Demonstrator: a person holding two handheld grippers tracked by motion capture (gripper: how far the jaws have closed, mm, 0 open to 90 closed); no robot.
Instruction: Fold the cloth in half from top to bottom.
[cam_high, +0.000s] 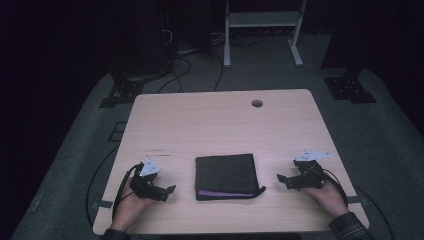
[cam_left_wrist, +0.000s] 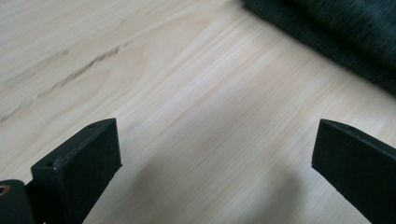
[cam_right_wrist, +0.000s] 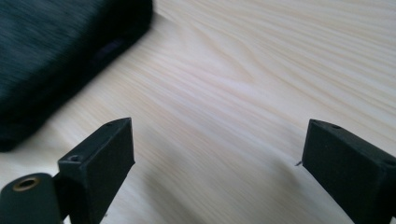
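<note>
In the high view, the left gripper (cam_high: 167, 190) sits in the lower left of the frame, held in a hand (cam_high: 131, 204) that comes up from the bottom edge. Its jaws point to the right, toward the middle, and they stand wide apart with nothing between them. In the left gripper view the two black jaws rise from the bottom corners, with bare wood in the wide gap. The right gripper (cam_high: 282, 180) sits in the lower right of the high view, held in a hand (cam_high: 330, 196) with a checked sleeve (cam_high: 350, 227). Its jaws point left, toward the middle, and they too are spread wide and hold nothing. In the right gripper view only wood lies between them. Between the two grippers, near the front edge of the table, lies a dark folded cloth (cam_high: 226, 175). It looks like a flat square, with a thin purple edge (cam_high: 220, 192) along the front and a little dark strap (cam_high: 257, 191) sticking out at its lower right corner. Neither gripper touches it. The table (cam_high: 210, 120) is pale wood with a small round hole (cam_high: 257, 103) near its far edge. Past the table the room is dark, with a grey floor (cam_high: 385, 135), black cables (cam_high: 175, 70) and a white frame (cam_high: 262, 25) at the top.
</note>
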